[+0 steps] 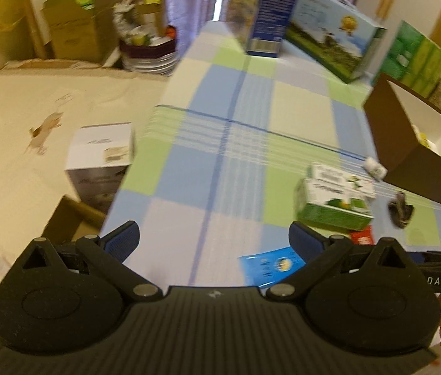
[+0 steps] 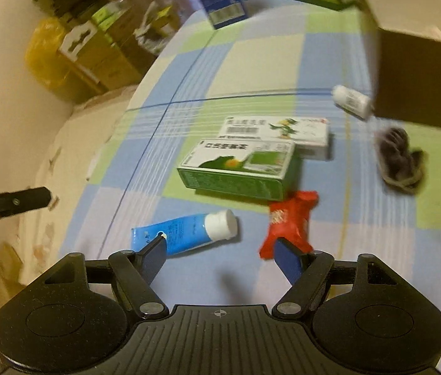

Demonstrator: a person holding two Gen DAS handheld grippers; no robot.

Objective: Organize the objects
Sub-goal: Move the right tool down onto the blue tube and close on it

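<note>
**Both grippers spread above the checked cloth**

We hold the left gripper (image 1: 214,240) with its jaws wide apart and empty, above a bare part of the checked tablecloth (image 1: 220,162). We hold the right gripper (image 2: 220,254) likewise spread and empty, just short of the blue tube (image 2: 186,232) and the red wrapper (image 2: 289,222). Beyond these lies the green box (image 2: 239,168), touching the white box (image 2: 280,132) behind it. A small white bottle (image 2: 352,101) lies beside the brown open box (image 2: 420,84). A dark bundle (image 2: 400,159) sits near that box, apart from the rest.
</note>
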